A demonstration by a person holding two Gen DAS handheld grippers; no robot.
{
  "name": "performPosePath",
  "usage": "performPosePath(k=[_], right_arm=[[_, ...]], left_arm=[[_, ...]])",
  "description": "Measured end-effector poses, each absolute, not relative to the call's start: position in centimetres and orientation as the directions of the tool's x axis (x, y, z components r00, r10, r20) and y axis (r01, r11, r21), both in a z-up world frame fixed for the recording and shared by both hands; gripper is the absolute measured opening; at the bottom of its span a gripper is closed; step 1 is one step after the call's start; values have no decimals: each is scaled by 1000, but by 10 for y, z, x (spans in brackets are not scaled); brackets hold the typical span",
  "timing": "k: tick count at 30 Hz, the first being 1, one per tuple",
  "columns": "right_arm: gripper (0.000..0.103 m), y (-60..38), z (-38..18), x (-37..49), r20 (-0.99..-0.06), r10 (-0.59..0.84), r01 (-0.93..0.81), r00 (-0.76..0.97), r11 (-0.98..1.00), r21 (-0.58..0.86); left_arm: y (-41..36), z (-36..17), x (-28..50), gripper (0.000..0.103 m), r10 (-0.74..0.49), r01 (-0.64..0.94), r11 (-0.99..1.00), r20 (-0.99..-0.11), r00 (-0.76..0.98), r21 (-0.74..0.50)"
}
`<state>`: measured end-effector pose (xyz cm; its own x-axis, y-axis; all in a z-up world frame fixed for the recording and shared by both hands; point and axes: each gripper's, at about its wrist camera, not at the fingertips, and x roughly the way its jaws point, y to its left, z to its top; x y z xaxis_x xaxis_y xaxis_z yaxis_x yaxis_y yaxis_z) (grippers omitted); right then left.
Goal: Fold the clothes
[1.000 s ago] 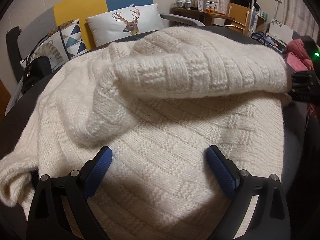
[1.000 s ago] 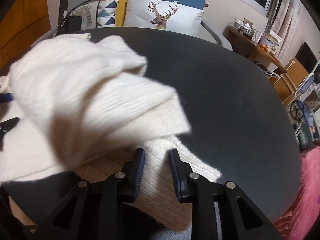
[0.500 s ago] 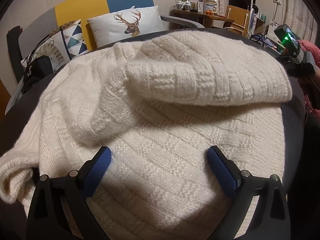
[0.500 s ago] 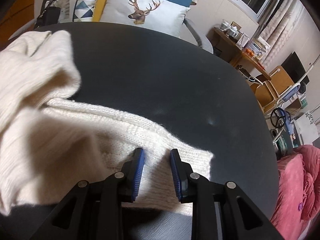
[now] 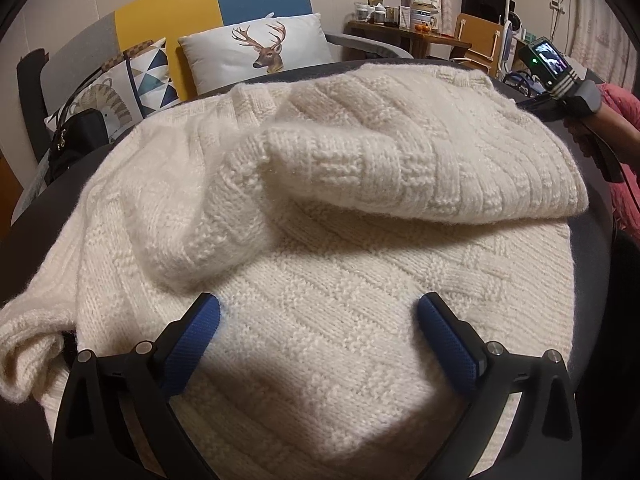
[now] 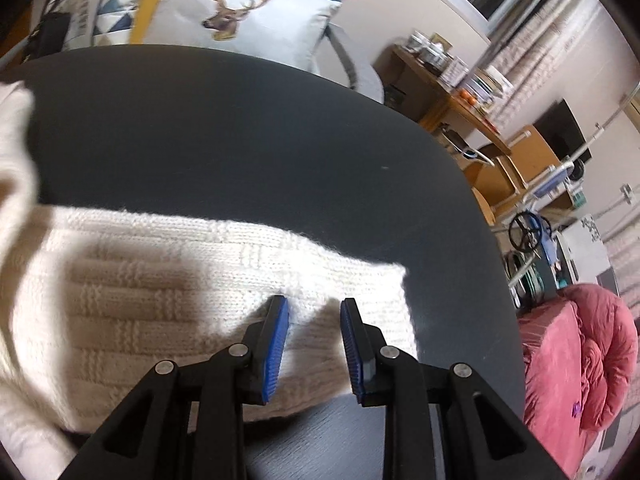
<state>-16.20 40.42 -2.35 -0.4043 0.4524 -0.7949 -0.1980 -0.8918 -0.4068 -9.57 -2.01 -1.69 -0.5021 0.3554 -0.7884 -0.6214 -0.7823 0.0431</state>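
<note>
A cream knitted sweater [image 5: 360,272] lies spread over the dark round table [image 5: 592,280]. One side is folded across the body as a thick roll [image 5: 400,160]. My left gripper [image 5: 320,324] is open wide just above the near hem, with nothing between its blue pads. In the right wrist view the sweater [image 6: 160,292] lies flat on the table [image 6: 240,132]. My right gripper [image 6: 314,340] hovers over its corner, open by a narrow gap and holding nothing. The right gripper's camera unit [image 5: 560,76] shows past the table's right edge.
Behind the table is a sofa with a deer cushion [image 5: 260,52] and a patterned cushion [image 5: 132,84]. A black handbag [image 5: 76,140] sits at the sofa's left. A red duvet [image 6: 580,352] lies right of the table. A wooden side table [image 6: 452,92] carries jars.
The right gripper let the folded side down onto the sweater and drew back to the right, off the fabric. The fold settled flat. The left gripper stayed open over the hem.
</note>
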Motion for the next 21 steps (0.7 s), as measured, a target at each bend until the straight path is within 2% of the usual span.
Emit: performPosePath(k=[5, 11, 13, 17, 21], right_arm=[[25, 429, -25, -174, -779, 498, -230, -381, -867, -442], [26, 446, -17, -182, -801, 454, -247, -389, -889, -385], [27, 445, -2, -180, -815, 424, -252, -395, -903, -348], [27, 410, 44, -168, -795, 270, -186, -543, -962, -199], [27, 356, 42, -182, -830, 187, -75, -526, -982, -174]], left_arm=[[-20, -17, -97, 102, 356, -619, -784, -789, -500, 39], [-19, -17, -99, 102, 358, -617, -786, -789, -499, 34], [-19, -16, -99, 103, 357, -617, -787, -789, -499, 34], [-20, -14, -99, 103, 356, -615, -787, -787, -504, 38], [-20, -14, -99, 103, 353, -614, -789, -786, -508, 42]])
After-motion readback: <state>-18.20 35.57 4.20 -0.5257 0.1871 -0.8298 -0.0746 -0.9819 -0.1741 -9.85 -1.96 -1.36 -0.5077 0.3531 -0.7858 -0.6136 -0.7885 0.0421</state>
